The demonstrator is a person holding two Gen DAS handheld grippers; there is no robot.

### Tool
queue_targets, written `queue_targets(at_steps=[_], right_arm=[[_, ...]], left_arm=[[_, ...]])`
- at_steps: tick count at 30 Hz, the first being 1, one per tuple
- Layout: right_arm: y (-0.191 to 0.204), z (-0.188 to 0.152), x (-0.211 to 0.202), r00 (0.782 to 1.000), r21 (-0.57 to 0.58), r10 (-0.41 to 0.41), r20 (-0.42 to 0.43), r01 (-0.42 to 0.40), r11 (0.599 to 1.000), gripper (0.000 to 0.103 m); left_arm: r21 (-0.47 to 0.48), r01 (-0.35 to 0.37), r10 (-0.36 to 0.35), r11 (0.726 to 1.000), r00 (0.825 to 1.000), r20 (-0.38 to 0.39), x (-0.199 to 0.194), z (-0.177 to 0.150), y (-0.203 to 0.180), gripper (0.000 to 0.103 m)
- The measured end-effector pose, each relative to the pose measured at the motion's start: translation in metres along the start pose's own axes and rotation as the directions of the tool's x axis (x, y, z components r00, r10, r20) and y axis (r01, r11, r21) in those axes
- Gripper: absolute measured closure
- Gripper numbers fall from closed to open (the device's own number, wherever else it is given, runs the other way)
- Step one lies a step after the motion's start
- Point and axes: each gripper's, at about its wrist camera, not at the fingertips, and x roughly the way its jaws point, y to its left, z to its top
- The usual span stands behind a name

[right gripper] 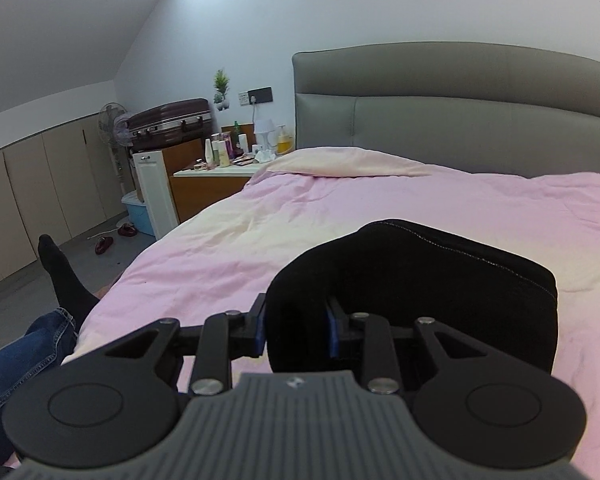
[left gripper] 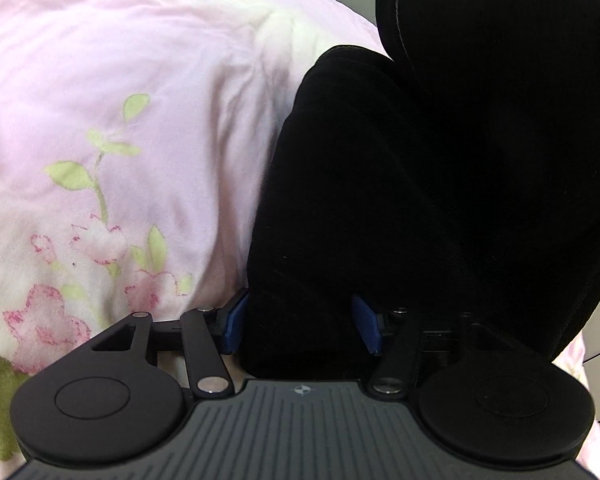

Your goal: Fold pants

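Note:
The black pants (left gripper: 420, 200) lie bunched on the pink flowered bedcover (left gripper: 120, 80) and fill the right half of the left wrist view. A thick fold of them sits between the blue pads (left gripper: 234, 324) of my left gripper (left gripper: 300, 326), and both pads touch the cloth. In the right wrist view, my right gripper (right gripper: 296, 332) is shut on a fold of the pants (right gripper: 440, 280). That fold is held up above the pink bedcover (right gripper: 380, 208), with a stitched hem along its far edge. Black cloth hides the fingertips of both grippers.
A grey padded headboard (right gripper: 460, 112) stands at the far end of the bed. At the left are a bedside table (right gripper: 220, 172) crowded with bottles, a suitcase (right gripper: 168, 122) and a fan (right gripper: 112, 124). A person's jeans leg (right gripper: 20, 360) and socked foot (right gripper: 60, 272) hang off the bed's left edge.

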Motion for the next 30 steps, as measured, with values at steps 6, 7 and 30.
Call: queue_targets(at_steps=[6, 7, 30], right_arm=[[0.016, -0.017, 0.049, 0.99, -0.129, -0.07, -0.124, 0.054, 0.99, 0.078], [0.017, -0.026, 0.061, 0.983, -0.164, -0.1, -0.155, 0.074, 0.984, 0.078], [-0.027, -0.075, -0.027, 0.956, -0.36, -0.277, -0.096, 0.226, 0.905, 0.05]], left_arm=[[-0.11, 0.082, -0.084, 0.991, 0.996, -0.016, -0.029, 0.016, 0.036, 0.047], [-0.109, 0.069, -0.069, 0.992, 0.998, -0.003, -0.039, 0.019, 0.04, 0.047], [-0.06, 0.229, -0.22, 0.972, 0.968, 0.123, -0.078, 0.032, 0.015, 0.036]])
